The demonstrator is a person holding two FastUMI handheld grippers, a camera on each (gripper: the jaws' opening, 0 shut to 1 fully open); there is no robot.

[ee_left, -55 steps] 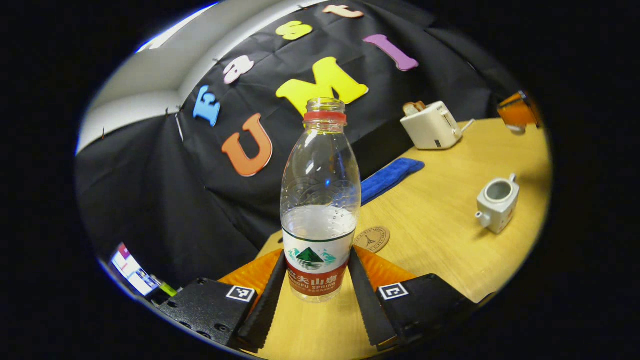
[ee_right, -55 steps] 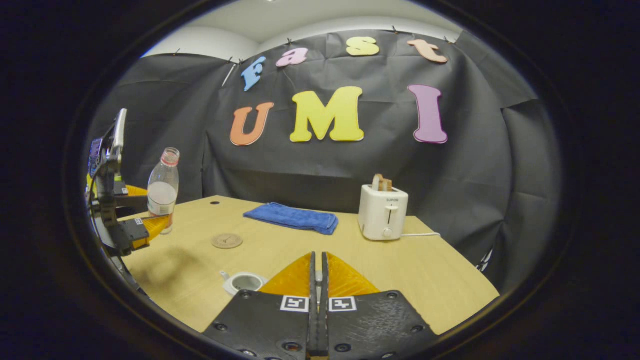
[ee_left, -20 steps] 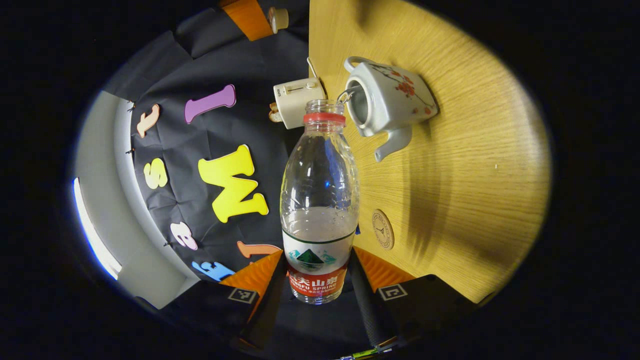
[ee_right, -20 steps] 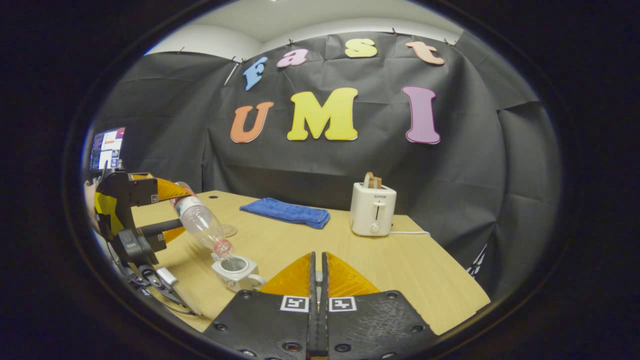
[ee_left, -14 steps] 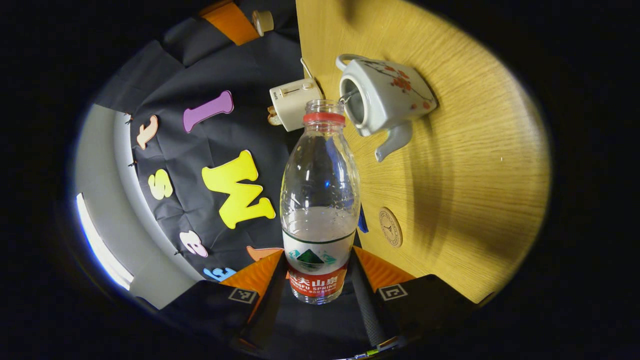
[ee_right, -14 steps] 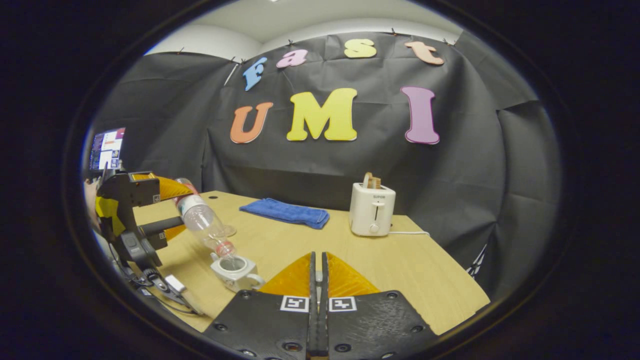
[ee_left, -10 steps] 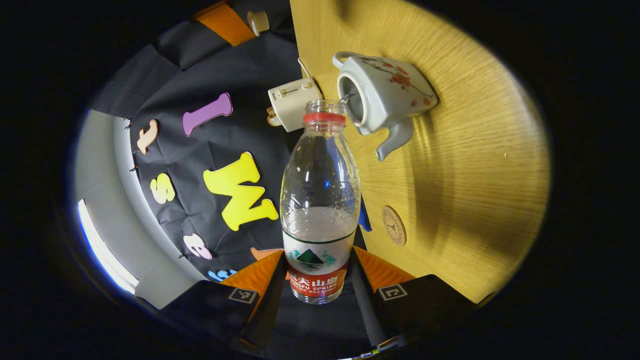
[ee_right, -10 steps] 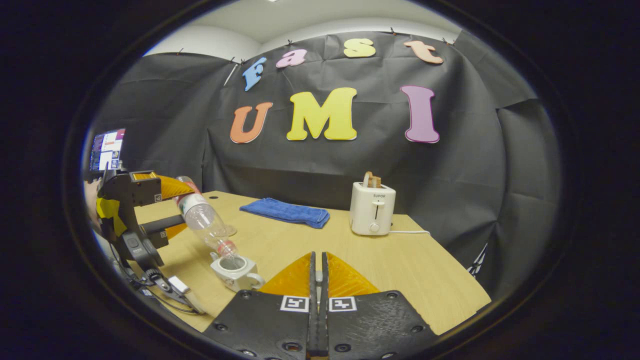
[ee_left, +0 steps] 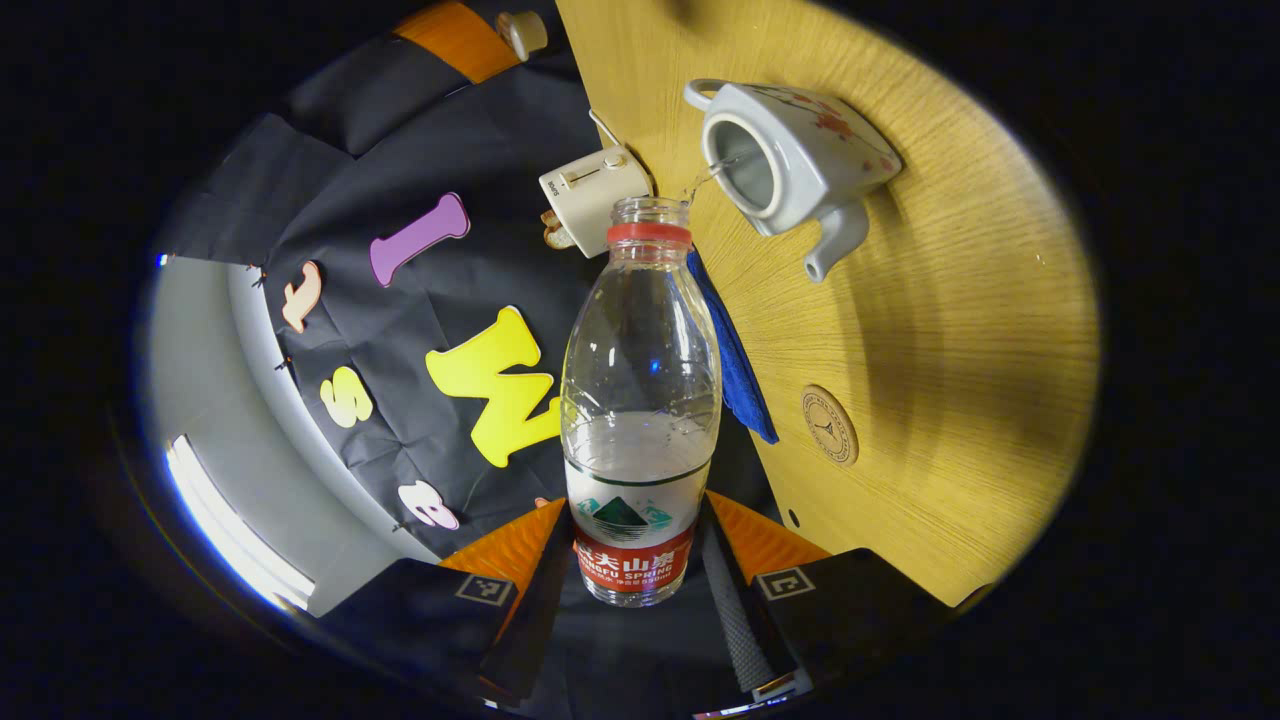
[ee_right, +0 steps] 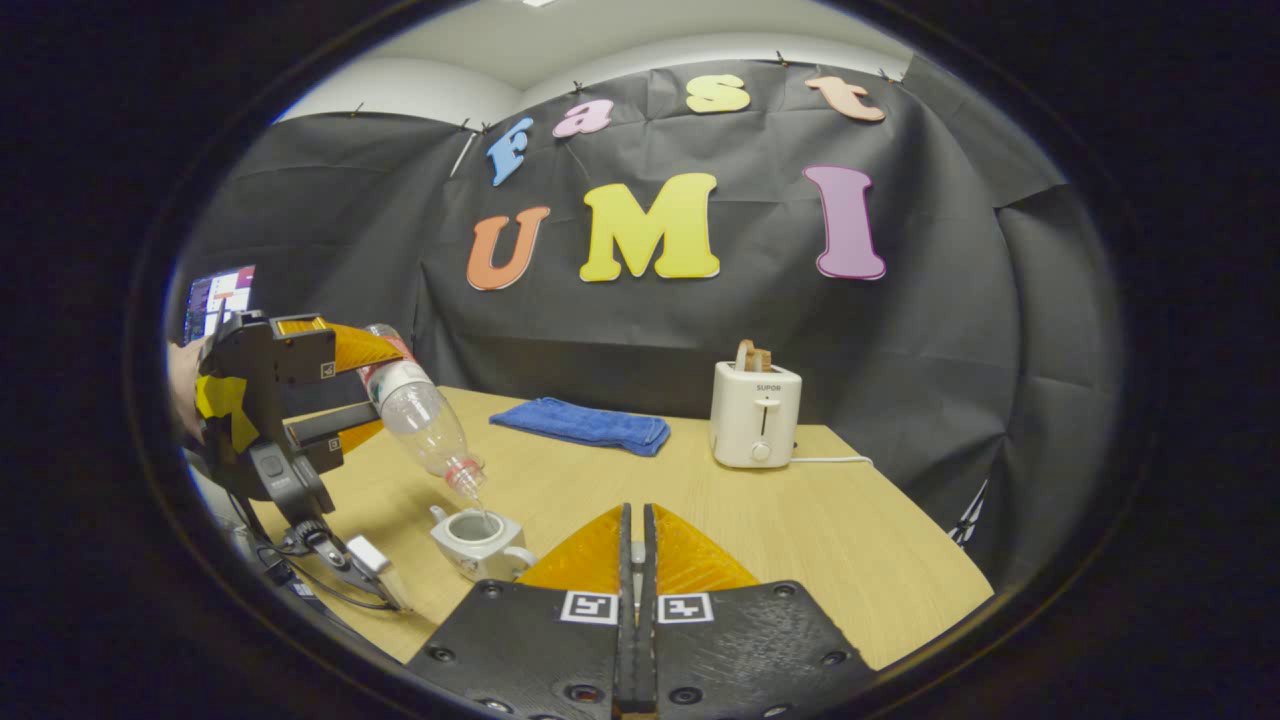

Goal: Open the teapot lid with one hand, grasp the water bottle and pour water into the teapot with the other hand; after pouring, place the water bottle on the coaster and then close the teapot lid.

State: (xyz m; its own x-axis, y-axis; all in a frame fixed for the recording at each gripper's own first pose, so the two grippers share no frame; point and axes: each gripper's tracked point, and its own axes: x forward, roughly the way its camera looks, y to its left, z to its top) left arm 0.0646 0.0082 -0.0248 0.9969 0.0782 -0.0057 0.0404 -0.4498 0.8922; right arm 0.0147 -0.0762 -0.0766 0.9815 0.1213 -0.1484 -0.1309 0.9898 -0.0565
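Black cloth walls close in a wooden bench [ee_right: 800, 520], and nearest the left gripper view's camera the left gripper [ee_left: 630, 600] has its fingers clamped on the labelled base of the water bottle [ee_left: 640, 400], which is tipped mouth-down. Past the bottle's open mouth a thin stream runs into the open teapot [ee_left: 790, 150], and beyond that, on the bench, lie the coaster [ee_left: 829, 426], a blue towel [ee_left: 735, 370] and a toaster [ee_left: 592, 190]. In the right gripper view the right gripper [ee_right: 632, 560] shows its fingers pressed together on something small that I take to be the teapot lid [ee_left: 522, 30], visible in the left gripper view as a pale knob at an orange fingertip. Judging by this, the pouring step is under way. Next the bottle needs righting, then carrying across to the coaster, set down upright, before the lid goes back on. Compared with a second ago the bottle's mouth has lifted farther from the teapot's rim, so the stream now falls through a longer gap, and the coaster and towel have swung more into sight.
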